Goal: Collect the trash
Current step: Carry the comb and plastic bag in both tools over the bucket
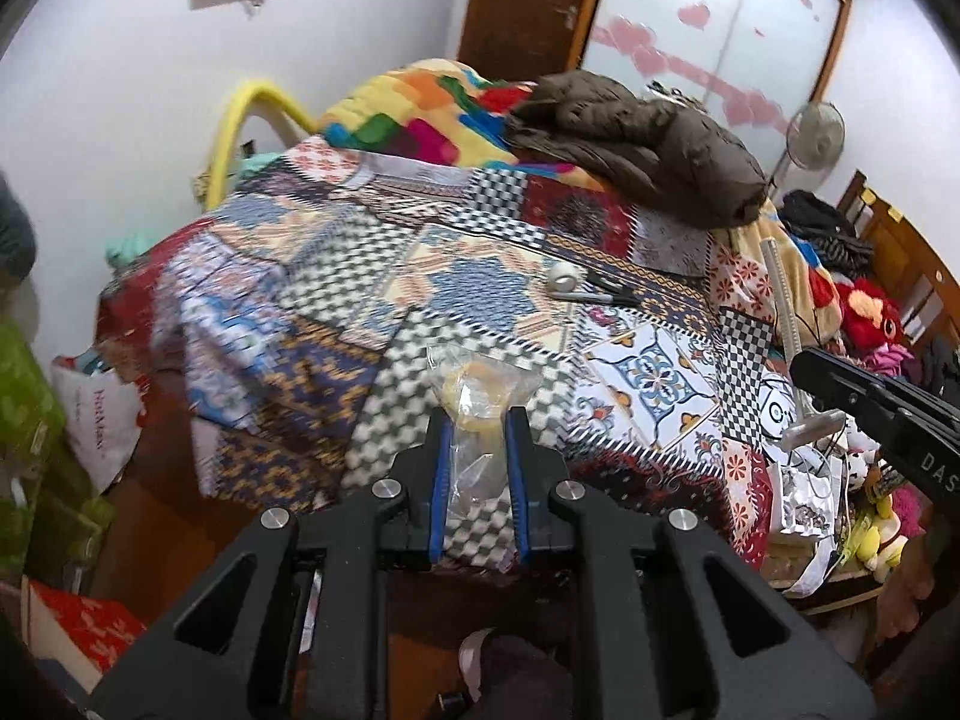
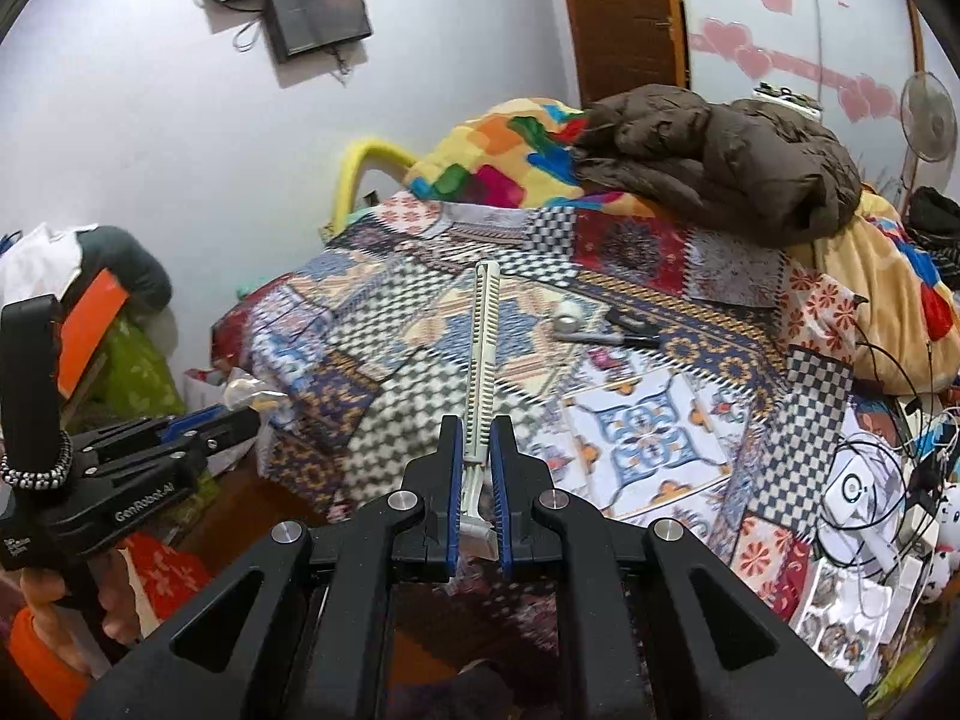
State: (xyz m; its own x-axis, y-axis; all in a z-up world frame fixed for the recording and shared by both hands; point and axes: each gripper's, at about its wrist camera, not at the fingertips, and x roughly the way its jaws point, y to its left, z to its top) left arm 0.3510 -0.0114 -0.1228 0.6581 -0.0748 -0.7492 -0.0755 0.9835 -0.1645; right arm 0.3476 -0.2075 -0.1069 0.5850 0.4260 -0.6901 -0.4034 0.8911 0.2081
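Observation:
My left gripper is shut on a crumpled clear plastic bag with something yellow inside, held up over the near edge of the patterned bedspread. In the right wrist view this left gripper shows at the left with the clear plastic bag at its tips. My right gripper is shut on a long cream plastic razor, which sticks up and forward from between the pads. That razor and the right gripper's body appear at the right of the left wrist view.
On the bed lie a tape roll, a marker and scissors. A brown jacket and a colourful blanket are heaped at the far end. Cables and papers crowd the right. Bags stand on the floor at left.

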